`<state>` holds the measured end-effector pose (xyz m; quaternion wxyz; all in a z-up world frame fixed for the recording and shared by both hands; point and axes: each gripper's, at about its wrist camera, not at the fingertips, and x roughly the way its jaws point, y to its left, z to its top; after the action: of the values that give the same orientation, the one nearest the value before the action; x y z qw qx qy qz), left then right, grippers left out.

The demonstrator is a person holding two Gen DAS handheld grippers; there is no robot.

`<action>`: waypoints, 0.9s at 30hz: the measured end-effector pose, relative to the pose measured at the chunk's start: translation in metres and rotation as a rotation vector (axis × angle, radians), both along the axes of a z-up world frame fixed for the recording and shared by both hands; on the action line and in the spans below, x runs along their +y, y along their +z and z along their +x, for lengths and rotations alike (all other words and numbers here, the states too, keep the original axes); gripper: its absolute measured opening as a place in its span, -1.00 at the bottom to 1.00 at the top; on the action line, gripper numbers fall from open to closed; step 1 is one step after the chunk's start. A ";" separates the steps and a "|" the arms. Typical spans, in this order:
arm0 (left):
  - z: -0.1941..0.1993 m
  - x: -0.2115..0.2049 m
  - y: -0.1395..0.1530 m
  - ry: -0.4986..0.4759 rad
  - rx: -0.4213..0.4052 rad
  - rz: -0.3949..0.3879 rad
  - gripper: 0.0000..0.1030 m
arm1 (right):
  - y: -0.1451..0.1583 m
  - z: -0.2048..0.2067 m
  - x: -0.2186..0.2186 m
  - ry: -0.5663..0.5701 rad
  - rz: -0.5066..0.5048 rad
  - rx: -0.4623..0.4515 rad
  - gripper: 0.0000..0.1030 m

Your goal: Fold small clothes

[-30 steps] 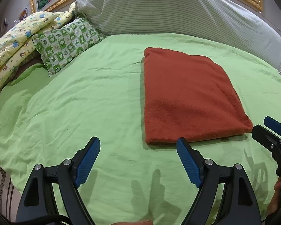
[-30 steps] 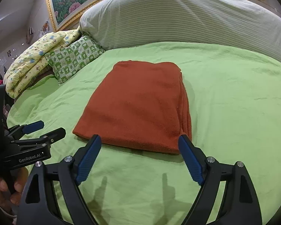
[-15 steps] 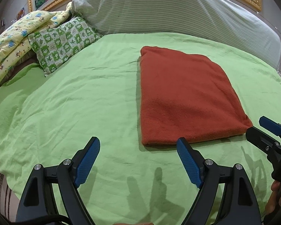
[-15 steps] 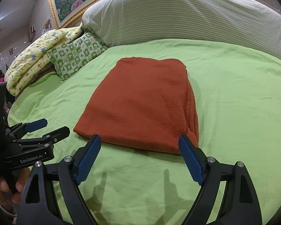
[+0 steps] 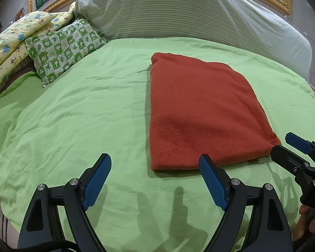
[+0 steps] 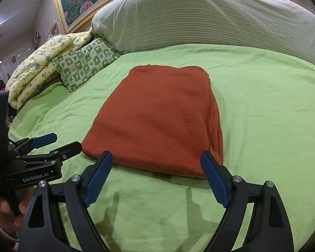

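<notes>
Lying flat mid-frame on the green sheet: rust-red cloth, probably already folded thick, best gripped at both near corners together by left gripper and right gripper, jaws apart and empty, "GenRobot.AI" readable lower left.

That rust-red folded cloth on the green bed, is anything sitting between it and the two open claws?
Nothing visible does. Only bare green sheet lies between the red cloth and the right gripper, and likewise for the left gripper. Both hang open, not touching the cloth. The checked pillow sits far off to the side.
</notes>
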<state>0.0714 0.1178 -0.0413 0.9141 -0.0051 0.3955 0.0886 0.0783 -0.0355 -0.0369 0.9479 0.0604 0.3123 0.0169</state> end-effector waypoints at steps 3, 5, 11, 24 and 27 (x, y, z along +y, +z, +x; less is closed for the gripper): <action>0.003 0.001 -0.001 -0.003 0.005 -0.004 0.67 | -0.001 0.001 -0.002 0.000 0.004 0.001 0.67; 0.004 0.000 -0.002 -0.003 0.004 -0.003 0.67 | -0.002 0.002 -0.003 -0.003 0.010 0.001 0.67; 0.008 -0.001 -0.003 -0.013 0.009 -0.001 0.67 | -0.003 0.006 -0.003 0.005 0.008 -0.003 0.67; 0.011 -0.003 -0.004 -0.017 0.020 -0.001 0.67 | -0.007 0.009 -0.007 -0.010 0.031 0.010 0.67; 0.010 -0.003 -0.003 -0.014 0.016 -0.001 0.67 | -0.007 0.009 -0.007 -0.008 0.030 0.012 0.67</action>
<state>0.0816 0.1146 -0.0446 0.9115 -0.0020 0.4031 0.0821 0.0873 -0.0422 -0.0441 0.9451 0.0761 0.3172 0.0174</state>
